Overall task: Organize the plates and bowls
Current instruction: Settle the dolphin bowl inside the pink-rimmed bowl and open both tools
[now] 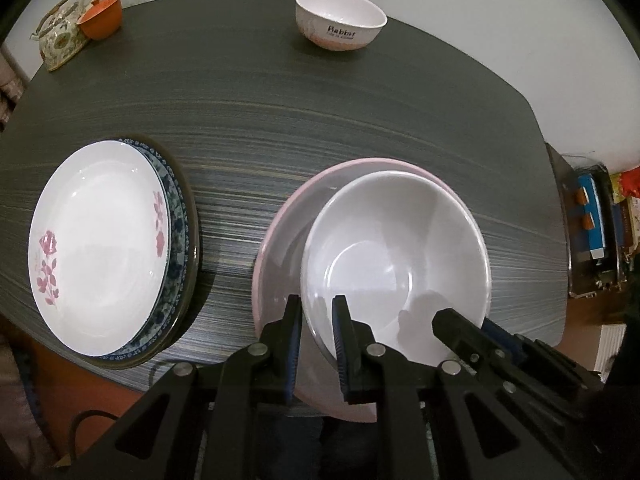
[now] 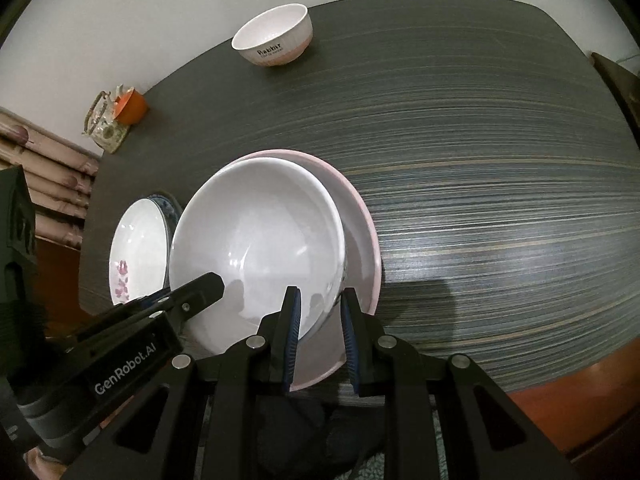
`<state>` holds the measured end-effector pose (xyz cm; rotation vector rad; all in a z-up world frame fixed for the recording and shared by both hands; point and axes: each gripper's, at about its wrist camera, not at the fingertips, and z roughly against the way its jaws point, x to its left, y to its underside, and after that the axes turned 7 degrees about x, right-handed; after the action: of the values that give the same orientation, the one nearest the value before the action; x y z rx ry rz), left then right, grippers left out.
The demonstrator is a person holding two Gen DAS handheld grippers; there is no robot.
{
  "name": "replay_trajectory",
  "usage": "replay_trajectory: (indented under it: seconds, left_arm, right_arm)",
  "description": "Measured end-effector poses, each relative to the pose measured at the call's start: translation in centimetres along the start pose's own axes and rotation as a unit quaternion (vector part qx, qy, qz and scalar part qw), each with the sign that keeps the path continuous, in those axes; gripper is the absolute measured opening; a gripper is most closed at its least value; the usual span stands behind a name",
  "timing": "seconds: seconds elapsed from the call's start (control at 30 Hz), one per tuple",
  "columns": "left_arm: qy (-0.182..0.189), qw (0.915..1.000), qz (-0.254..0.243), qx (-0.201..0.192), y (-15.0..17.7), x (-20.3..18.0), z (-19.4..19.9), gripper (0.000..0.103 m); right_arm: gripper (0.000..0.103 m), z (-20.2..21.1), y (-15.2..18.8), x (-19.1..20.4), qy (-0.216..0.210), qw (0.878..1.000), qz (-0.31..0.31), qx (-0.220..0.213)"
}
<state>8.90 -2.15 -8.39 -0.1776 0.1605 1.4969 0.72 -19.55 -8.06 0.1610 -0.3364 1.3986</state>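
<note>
Both grippers clamp the rim of the white bowl [image 1: 396, 248] at the near edge of the desk [image 1: 320, 120]. The left gripper [image 1: 318, 320] pinches the rim on one side, one of its fingers [image 1: 344, 332] inside the bowl and the other outside; the right gripper [image 2: 320, 312] pinches the rim on the opposite side in the same way. The bowl sits inside the wider pink-rimmed bowl [image 1: 280, 232], pushed toward one side of it; whether its base already rests on the pink one or hangs just above cannot be told.

Toward the left edge of the desk, a stack of plates [image 1: 176, 216] already stands, the white rose-patterned plate [image 1: 100, 240] lying on a blue-patterned one. That part of the job looks done. The nesting of the two large bowls looks nearly done: what seems left there is to let go of the rim and perhaps centre the white bowl.

One small bowl with "Rabbit" lettering [image 1: 340, 20] stands alone near the far edge, well apart from everything else. It probably belongs on the bowl pile and is the main piece left. An orange cup [image 1: 102, 20] and a flowered teapot [image 1: 62, 36] sit at the far left corner, apparently outside the task.
</note>
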Motion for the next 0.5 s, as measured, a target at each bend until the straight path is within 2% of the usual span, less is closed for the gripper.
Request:
replay_trajectory:
  seconds: [0.5]
  left_arm:
    - [0.0, 0.9999, 0.006, 0.01, -0.2, -0.7, -0.9, 0.016]
  right_arm:
    - [0.022, -0.7, -0.4, 1.3, 0.035, 0.999, 0.019, 0.002]
